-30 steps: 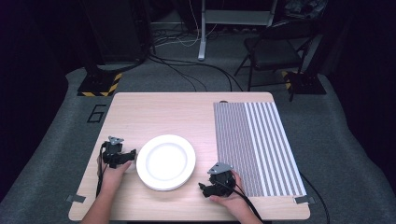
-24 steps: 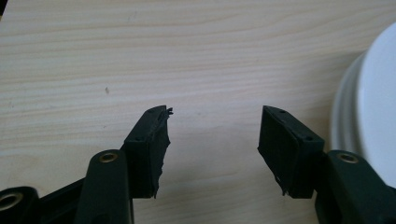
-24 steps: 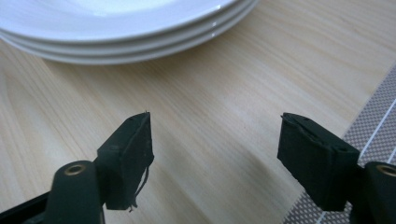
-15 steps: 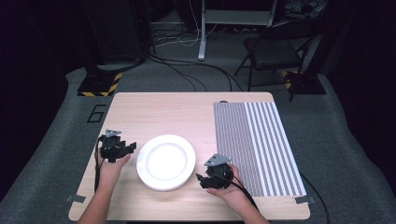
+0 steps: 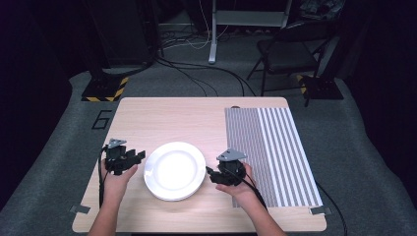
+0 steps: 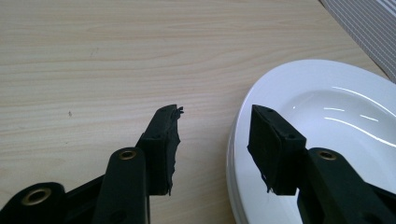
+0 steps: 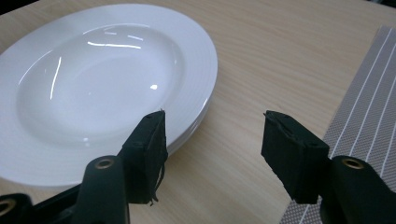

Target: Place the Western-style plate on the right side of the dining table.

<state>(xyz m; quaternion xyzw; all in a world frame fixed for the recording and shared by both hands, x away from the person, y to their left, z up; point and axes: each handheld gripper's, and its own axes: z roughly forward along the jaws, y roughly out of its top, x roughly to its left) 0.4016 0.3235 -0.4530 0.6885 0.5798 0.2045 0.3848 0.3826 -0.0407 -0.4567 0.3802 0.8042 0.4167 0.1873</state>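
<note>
Here, on the pale wooden table (image 5: 162, 118), a white plate (image 5: 175, 170) sits toward the near edge, roughly midway between the person's two hands. Seen close from either gripper view, its edge looks doubled, as though one plate rests on another, though I cannot say for sure. It is deep in the middle with a broad rim, and the room's lights glint off the glaze.

The left gripper (image 5: 138, 156) is held low at the plate's left side, its black jaws spread wide. In the left gripper view one pad hangs over bare wood just beside the rim, and the other hangs over the plate's own rim; whether that pad touches the china I cannot tell. Nothing is pinched between them. The left hand (image 5: 117, 178) wraps the body of the tool, and a black cable trails back along the forearm.

The right gripper (image 5: 212, 175) is held at the plate's right side, jaws likewise spread apart and gripping nothing. In the right gripper view one pad stands in front of the plate's edge and the other is over the wood, close to the border of the striped placemat (image 5: 270, 152). The right hand (image 5: 237, 183) rests near the mat's left edge.

The grey-and-white striped placemat covers the right part of the table, well clear of the plate. Beyond the table, a folding chair (image 5: 290, 49) stands on the grey floor among loose cables.
</note>
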